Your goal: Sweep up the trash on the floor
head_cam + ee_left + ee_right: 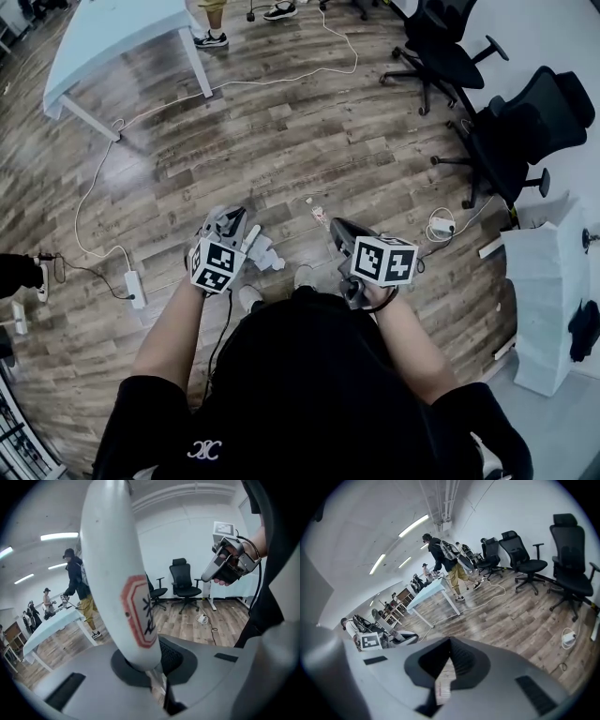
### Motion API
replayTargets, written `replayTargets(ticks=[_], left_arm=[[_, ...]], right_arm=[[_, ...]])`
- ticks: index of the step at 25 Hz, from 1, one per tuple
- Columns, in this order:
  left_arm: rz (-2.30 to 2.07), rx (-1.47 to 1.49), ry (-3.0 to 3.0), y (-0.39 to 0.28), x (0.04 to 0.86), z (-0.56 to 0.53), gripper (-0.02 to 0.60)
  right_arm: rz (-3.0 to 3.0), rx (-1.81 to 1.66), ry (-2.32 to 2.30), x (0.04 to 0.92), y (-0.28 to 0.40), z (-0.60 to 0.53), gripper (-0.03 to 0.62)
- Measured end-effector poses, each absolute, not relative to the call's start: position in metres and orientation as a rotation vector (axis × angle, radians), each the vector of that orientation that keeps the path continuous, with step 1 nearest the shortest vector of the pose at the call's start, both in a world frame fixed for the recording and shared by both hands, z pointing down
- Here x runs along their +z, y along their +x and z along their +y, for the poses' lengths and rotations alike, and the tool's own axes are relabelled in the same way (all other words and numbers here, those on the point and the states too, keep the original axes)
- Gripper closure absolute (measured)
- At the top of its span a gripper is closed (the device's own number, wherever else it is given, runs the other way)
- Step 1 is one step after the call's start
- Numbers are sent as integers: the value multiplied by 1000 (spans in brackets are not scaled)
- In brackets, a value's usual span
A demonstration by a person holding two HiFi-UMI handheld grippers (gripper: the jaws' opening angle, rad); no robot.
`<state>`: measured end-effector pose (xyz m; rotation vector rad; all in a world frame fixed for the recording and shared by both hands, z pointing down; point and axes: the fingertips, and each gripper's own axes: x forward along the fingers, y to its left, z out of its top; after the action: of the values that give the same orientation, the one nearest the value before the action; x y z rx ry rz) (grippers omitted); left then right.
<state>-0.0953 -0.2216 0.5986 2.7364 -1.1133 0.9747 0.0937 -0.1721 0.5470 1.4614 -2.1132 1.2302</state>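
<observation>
- Left gripper [228, 225]: jaws clamped on a white handle [115, 573].
- Right gripper [343, 234]: jaws pressed together, nothing between them.
- Trash [319, 214]: small scrap on the wood floor [281, 141], just beyond and between both grippers.

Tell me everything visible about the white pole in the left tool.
The white pole is a smooth, round, glossy shaft, plastic or painted metal by its look, with a few small dark specks. A label with a red angular border and black characters sits on its side. The left tool has its jaws closed on the lower part; the pole rises, leaning slightly left, past the picture's top.
</observation>
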Motion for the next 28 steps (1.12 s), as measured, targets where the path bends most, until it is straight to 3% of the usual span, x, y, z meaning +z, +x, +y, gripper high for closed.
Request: replayTargets(ticks=[13,28], left_arm=[[-1298,905,2671,-41,552,-279,581],[-1293,370,2400,71,507,-349,578]], right_arm=[[-2070,1283,1539,556,147,-176,582],[-1984,1358,1678,570,240,-175,582]])
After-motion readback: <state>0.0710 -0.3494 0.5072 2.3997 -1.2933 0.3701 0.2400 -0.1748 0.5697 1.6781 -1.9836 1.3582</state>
